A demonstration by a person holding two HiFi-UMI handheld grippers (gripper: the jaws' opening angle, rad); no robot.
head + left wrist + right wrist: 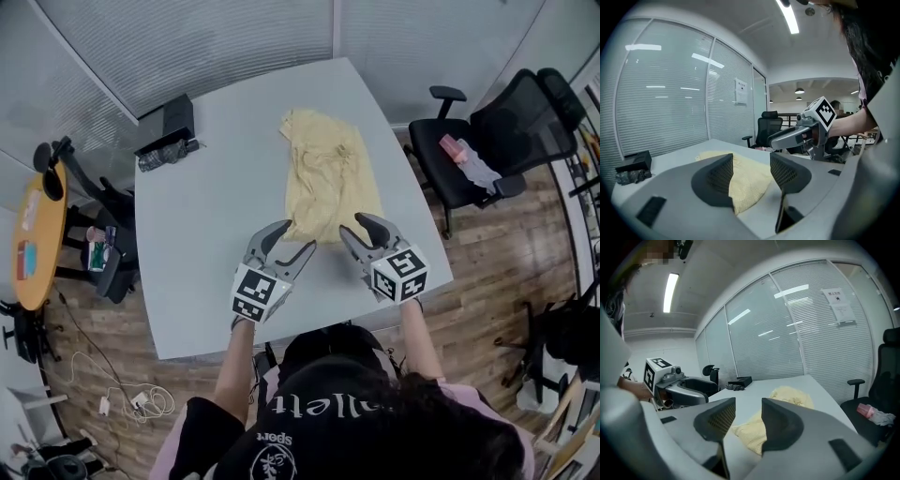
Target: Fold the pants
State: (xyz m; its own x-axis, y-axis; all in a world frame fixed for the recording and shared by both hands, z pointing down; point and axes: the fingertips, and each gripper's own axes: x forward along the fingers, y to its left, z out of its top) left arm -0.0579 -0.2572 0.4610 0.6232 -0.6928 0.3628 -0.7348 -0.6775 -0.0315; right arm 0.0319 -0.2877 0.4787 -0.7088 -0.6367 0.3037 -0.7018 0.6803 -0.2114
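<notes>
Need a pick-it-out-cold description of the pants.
Find the big grey table in the middle of the head view. On its right half lie the pants: a rumpled pale yellow heap. Everything else on the table is dark, like the black box at the far left corner.

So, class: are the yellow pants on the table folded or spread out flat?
Folded, loosely: the pants lie as one rumpled strip on the table, no separate legs showing.

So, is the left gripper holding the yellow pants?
No, the jaws of the left gripper stand apart, pinching nothing; the pants lie on the table beyond them.
</notes>
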